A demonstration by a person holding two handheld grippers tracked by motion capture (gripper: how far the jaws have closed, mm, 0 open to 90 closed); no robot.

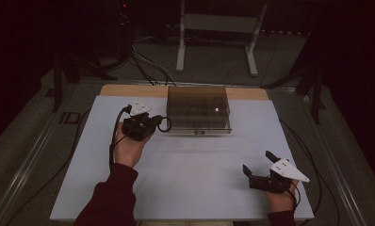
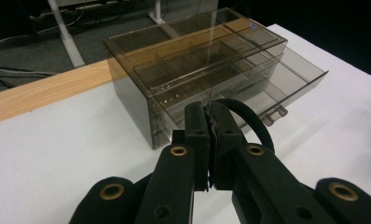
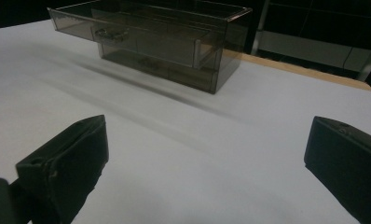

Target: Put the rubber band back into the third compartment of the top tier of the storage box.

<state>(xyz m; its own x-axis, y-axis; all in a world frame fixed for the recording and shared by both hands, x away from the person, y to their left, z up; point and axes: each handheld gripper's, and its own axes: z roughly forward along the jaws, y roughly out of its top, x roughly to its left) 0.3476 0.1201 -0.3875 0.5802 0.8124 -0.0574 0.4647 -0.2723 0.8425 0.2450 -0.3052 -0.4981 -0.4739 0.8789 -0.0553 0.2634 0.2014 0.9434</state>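
Toward the table's far edge in the high view sits a clear plastic drawer box (image 1: 198, 110), left gripper (image 1: 150, 123) just beside it. Left gripper view: jaws clenched on nothing, one drawer (image 2: 267, 84) pulled out. Right gripper view: right gripper (image 3: 207, 172) spread wide, well short; box looks light, rigid, slippery, so grab the drawer handle (image 3: 110, 33).

A smoky clear drawer box (image 1: 198, 109) sits upright at the far middle of my counter (image 1: 185, 179), its divided lower drawer (image 2: 286, 88) pulled partly out toward me.
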